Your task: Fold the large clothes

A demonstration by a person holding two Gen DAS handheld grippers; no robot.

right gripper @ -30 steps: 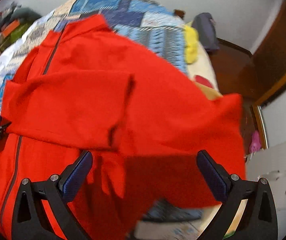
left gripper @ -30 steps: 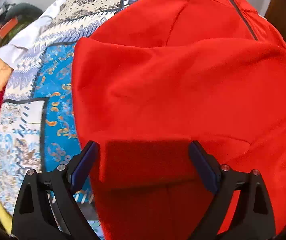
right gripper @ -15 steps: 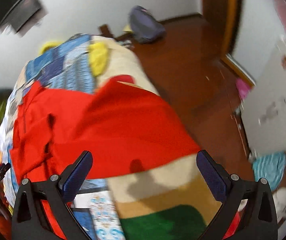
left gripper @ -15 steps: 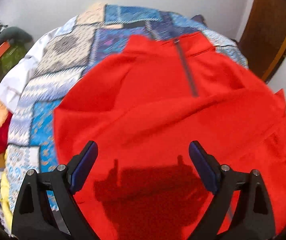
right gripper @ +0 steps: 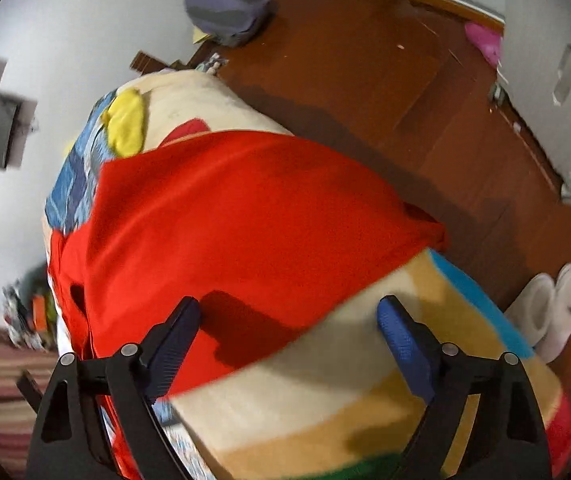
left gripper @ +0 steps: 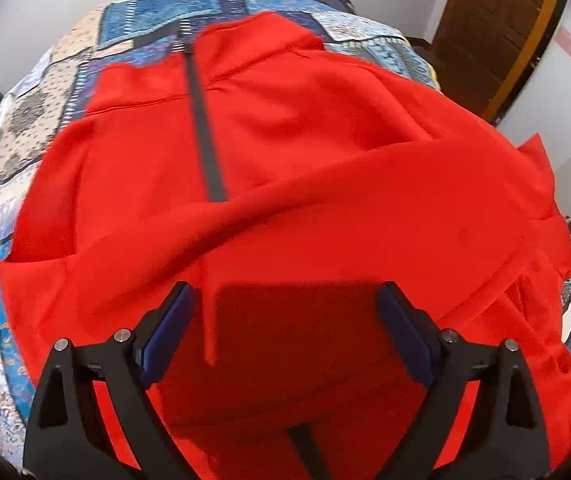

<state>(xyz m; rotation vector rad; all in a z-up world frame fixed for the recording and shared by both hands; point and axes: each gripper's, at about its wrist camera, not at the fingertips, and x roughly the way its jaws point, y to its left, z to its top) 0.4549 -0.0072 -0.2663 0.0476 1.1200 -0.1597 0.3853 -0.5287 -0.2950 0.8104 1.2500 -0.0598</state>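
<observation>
Red zip-front garment (left gripper: 325, 184) spread over a blue patchwork bedspread (left gripper: 25, 128), filling the middle of the left wrist view; collar at upper centre, dark zip (left gripper: 205, 132) running down from it, one red layer folded across the lower half. Left gripper (left gripper: 285, 320) at the bottom of that frame, jaws spread wide above the red cloth, blue pads (left gripper: 165, 332) clear of the fabric, nothing grasped. Brown door (left gripper: 497, 28) at upper right, white wall at upper left.

In the right wrist view, same red garment (right gripper: 245, 220) across the centre and left, its edge lying over a cream, tan and blue striped blanket (right gripper: 325, 392) in the lower right. Right gripper (right gripper: 289, 332) at the bottom, jaws just closing a little yet wide apart, left pad (right gripper: 173, 344) over the red hem, right pad over the blanket, nothing clamped. Yellow cloth (right gripper: 125, 124) at upper left on the bed, grey bag (right gripper: 225, 12) at top on the brown floor (right gripper: 365, 60), pale slippers (right gripper: 549, 304) at right.
</observation>
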